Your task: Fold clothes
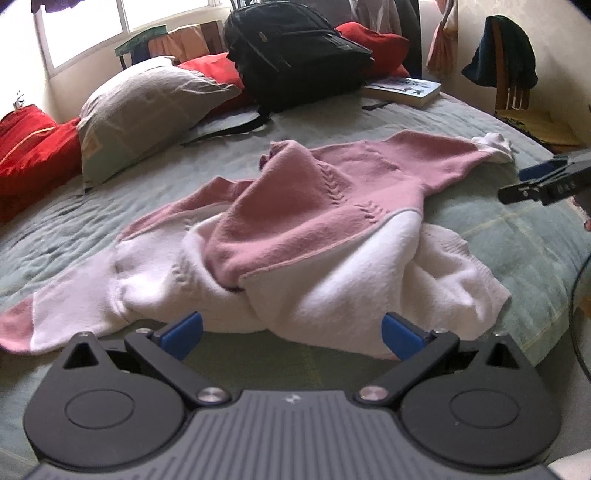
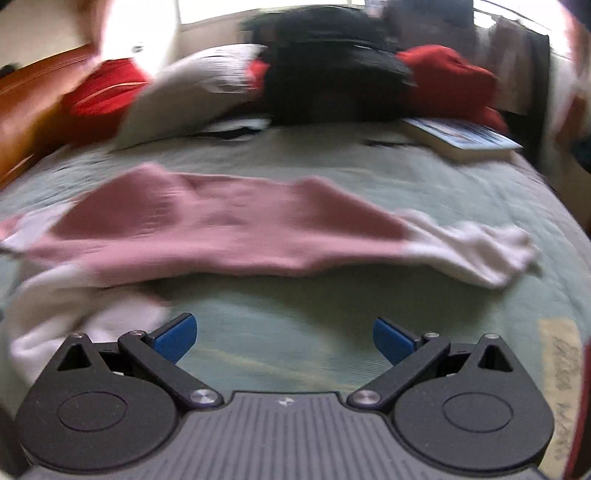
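Observation:
A pink and white knitted sweater (image 1: 295, 229) lies crumpled on a pale green bedspread (image 1: 92, 221). Its white hem is bunched toward me and one sleeve (image 1: 495, 146) stretches to the far right. My left gripper (image 1: 291, 332) stands open just short of the white hem, with nothing between its blue pads. In the right wrist view, which is blurred, the sweater (image 2: 221, 229) spreads across the bed with its white cuff (image 2: 480, 247) at the right. My right gripper (image 2: 284, 338) is open over bare bedspread (image 2: 295, 325), holding nothing. It also shows at the right edge of the left wrist view, right gripper (image 1: 543, 184).
At the head of the bed are a grey pillow (image 1: 147, 110), red cushions (image 1: 33, 151), a black backpack (image 1: 295, 51) and a book (image 1: 402, 90). A wooden chair with dark clothing (image 1: 506, 55) stands at the right. A window (image 1: 85, 26) is behind.

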A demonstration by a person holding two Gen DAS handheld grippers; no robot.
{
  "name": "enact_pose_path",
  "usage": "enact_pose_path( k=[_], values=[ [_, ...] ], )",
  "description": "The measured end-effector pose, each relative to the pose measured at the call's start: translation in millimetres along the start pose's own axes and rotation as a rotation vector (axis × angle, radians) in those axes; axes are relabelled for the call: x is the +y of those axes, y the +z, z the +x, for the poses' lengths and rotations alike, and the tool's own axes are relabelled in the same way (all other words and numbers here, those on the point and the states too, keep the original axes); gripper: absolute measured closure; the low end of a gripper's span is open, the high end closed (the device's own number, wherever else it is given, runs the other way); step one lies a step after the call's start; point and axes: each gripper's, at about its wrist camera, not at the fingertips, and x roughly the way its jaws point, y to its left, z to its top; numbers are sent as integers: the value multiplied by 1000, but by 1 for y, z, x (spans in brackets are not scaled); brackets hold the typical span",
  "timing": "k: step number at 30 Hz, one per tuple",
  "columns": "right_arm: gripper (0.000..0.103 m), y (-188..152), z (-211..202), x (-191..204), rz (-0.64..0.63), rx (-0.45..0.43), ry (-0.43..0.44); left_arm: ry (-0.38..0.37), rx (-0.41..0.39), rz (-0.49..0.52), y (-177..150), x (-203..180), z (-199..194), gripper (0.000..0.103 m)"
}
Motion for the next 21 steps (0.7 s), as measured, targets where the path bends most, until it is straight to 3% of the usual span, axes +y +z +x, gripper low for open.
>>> enact_pose_path(
  k=[9,13,17,21],
  values=[
    [0,47,17,86,-109,-29,148,-21,-28,-7,9,40,4,1],
    [0,54,36,125,-150,0,226,-11,-47,-37,24,66,18,1],
    [0,47,65,146,-191,76,230,-11,-51,-63,46,90,42,1],
    [0,36,79,136,-162,117,233,-53,-49,-40,63,94,69,1]
  ],
)
